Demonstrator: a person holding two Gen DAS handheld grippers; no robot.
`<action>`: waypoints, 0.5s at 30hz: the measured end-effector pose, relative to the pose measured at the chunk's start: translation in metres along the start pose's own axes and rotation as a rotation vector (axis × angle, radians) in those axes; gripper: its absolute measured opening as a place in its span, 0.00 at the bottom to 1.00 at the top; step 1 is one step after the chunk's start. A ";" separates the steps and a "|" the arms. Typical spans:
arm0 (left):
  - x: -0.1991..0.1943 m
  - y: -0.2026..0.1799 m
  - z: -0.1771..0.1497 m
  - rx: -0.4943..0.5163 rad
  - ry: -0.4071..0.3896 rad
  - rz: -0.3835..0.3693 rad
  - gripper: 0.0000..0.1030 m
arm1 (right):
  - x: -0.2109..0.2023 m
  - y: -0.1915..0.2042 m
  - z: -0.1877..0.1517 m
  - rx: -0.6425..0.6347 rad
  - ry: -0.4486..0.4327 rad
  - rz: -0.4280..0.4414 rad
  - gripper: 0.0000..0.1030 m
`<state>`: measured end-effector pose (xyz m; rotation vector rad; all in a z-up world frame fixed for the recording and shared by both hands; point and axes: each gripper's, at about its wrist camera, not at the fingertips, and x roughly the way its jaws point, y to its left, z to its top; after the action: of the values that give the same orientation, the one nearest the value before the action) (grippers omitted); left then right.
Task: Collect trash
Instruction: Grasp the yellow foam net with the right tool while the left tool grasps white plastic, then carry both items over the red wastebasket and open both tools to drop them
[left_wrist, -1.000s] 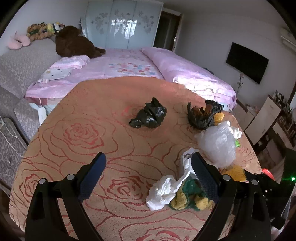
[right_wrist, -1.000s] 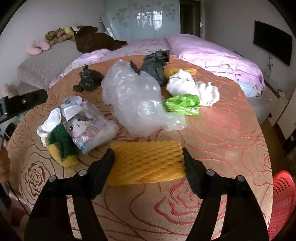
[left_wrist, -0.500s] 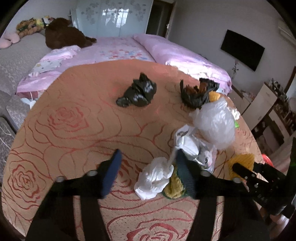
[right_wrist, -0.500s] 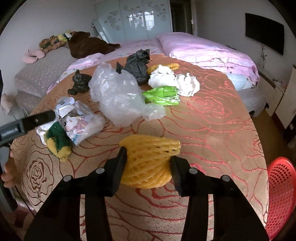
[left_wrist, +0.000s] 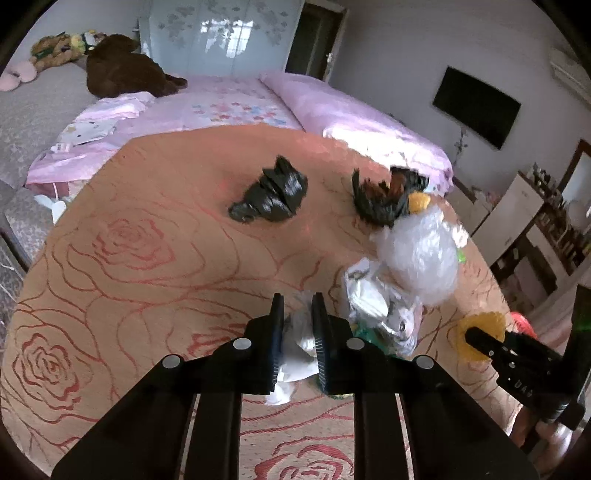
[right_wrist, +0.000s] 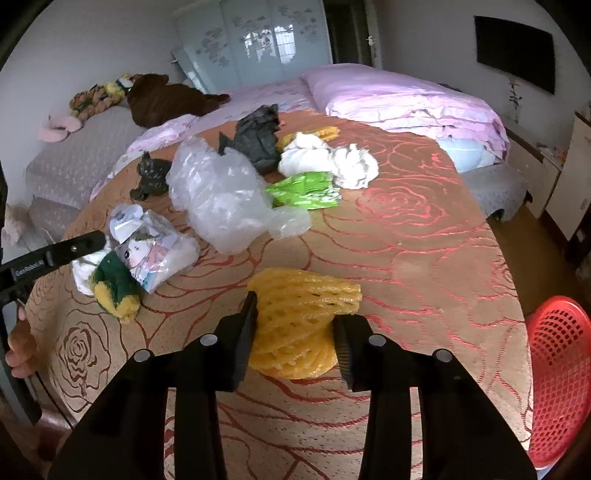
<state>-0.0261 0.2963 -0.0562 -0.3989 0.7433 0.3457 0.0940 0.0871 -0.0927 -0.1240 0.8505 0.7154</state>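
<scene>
In the left wrist view my left gripper (left_wrist: 297, 302) is shut on a crumpled white plastic wad (left_wrist: 299, 345) lying on the rose-patterned tablecloth (left_wrist: 147, 266). In the right wrist view the jaws of my right gripper (right_wrist: 295, 310) are closing on a yellow foam net (right_wrist: 295, 317). Both pads press into the net and it bulges between them. Beside the white wad lie a green and yellow bundle (right_wrist: 114, 291) and a cartoon-printed packet (right_wrist: 155, 254).
Farther back on the table are a clear plastic bag (right_wrist: 221, 199), a green wrapper (right_wrist: 303, 190), white tissue wads (right_wrist: 328, 162) and two black bags (left_wrist: 273, 195) (right_wrist: 258, 136). A red mesh basket (right_wrist: 557, 369) stands off the table's right edge. A pink bed (right_wrist: 406, 96) lies behind.
My left gripper went from wide open to shut on the white wad. The right gripper's jaws narrowed on the yellow net, squeezing it from flat into a bunched shape.
</scene>
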 end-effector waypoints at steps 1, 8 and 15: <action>-0.004 0.001 0.002 -0.006 -0.011 -0.001 0.15 | -0.002 -0.002 0.001 0.007 -0.004 0.000 0.36; -0.019 -0.005 0.011 -0.012 -0.061 -0.015 0.15 | -0.017 -0.013 0.006 0.041 -0.042 -0.003 0.36; -0.024 -0.021 0.009 0.015 -0.089 -0.035 0.15 | -0.030 -0.028 0.007 0.067 -0.075 -0.039 0.36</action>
<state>-0.0284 0.2784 -0.0283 -0.3793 0.6508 0.3226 0.1026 0.0523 -0.0710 -0.0533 0.7968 0.6509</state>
